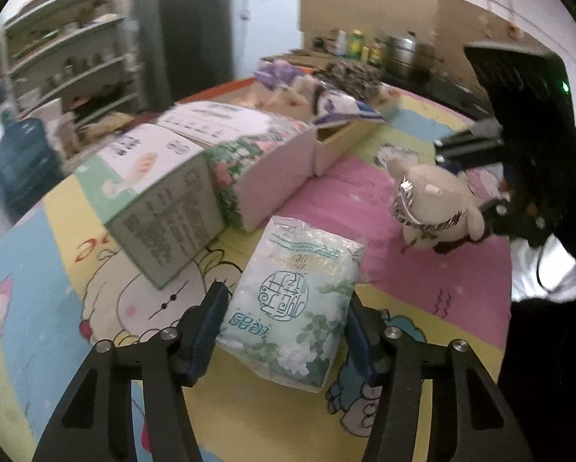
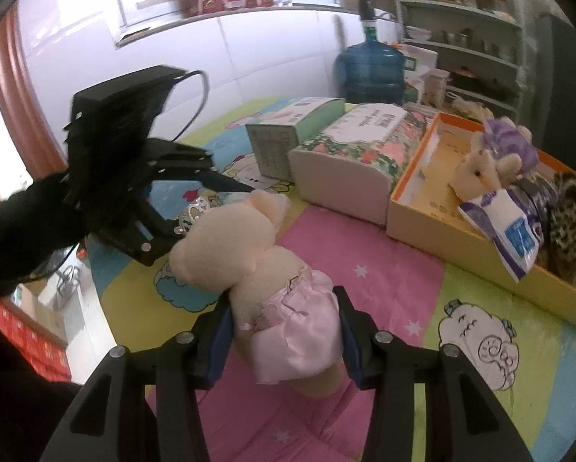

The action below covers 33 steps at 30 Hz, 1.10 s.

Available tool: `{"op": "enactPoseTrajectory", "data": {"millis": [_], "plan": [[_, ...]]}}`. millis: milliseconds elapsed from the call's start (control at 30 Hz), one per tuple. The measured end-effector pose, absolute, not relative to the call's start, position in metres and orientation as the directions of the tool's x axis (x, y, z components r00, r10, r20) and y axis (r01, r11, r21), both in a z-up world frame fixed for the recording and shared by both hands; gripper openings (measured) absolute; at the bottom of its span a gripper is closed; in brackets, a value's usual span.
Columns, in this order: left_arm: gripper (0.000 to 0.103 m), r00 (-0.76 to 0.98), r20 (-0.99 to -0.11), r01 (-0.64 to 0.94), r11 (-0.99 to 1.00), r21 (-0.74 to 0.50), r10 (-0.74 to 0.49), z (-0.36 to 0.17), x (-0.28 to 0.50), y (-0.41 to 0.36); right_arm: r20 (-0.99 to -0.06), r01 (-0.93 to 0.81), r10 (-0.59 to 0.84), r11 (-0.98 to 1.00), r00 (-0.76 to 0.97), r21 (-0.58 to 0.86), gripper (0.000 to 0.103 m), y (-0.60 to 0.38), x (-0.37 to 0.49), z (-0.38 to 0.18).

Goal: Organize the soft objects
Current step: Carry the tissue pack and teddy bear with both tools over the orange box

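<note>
Left claw (image 1: pixel 284 331) clasps a tissue pack (image 1: pixel 293 300) on the cartoon-print tabletop (image 1: pixel 57 308) — right claw (image 2: pixel 284 331) grips the plush bear (image 2: pixel 257 261) by its pink skirt, near the orange box (image 2: pixel 441 227).

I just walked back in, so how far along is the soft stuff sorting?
Partly done: the orange box already holds a purple-dressed plush and a blue-white packet. In hand: the right claw grips the pink-skirted plush, the left claw straddles the tissue pack. Both remain unboxed.
</note>
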<state>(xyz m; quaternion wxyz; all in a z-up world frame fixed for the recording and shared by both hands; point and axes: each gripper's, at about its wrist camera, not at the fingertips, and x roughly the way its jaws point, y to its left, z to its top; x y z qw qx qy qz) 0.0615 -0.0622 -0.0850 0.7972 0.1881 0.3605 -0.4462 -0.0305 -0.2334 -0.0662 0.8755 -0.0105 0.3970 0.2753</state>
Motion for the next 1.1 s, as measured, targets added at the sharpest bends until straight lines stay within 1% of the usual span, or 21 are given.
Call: {"op": "enactPoseTrajectory", "data": {"millis": [333,633,867,1100], "plan": [[0.059,0.491,-0.71,0.729,0.685,0.016,-0.506,-0.072,0.035,-0.069,-0.68,-0.411,0.426,0.89,0.596,0.197,0.049,-0.239,-0.041,-0.061],[0.059,0.594,-0.652,0.62,0.784,-0.002,-0.471,-0.04,0.014,-0.079,-0.645,-0.365,0.394,0.912,0.655,0.186,0.049,-0.254,-0.057,-0.045],[0.059,0.623,-0.614,0.559,0.825,-0.085,-0.485,-0.017,0.01,-0.099,-0.606,-0.315,0.355,0.933,0.712,0.176,0.049,-0.277,-0.071,-0.03],[0.059,0.626,-0.582,0.551,0.823,-0.142,-0.519,-0.003,0.009,-0.129,-0.569,-0.24,0.285,0.958,0.771,0.154,0.049,-0.314,-0.083,-0.016]]}}
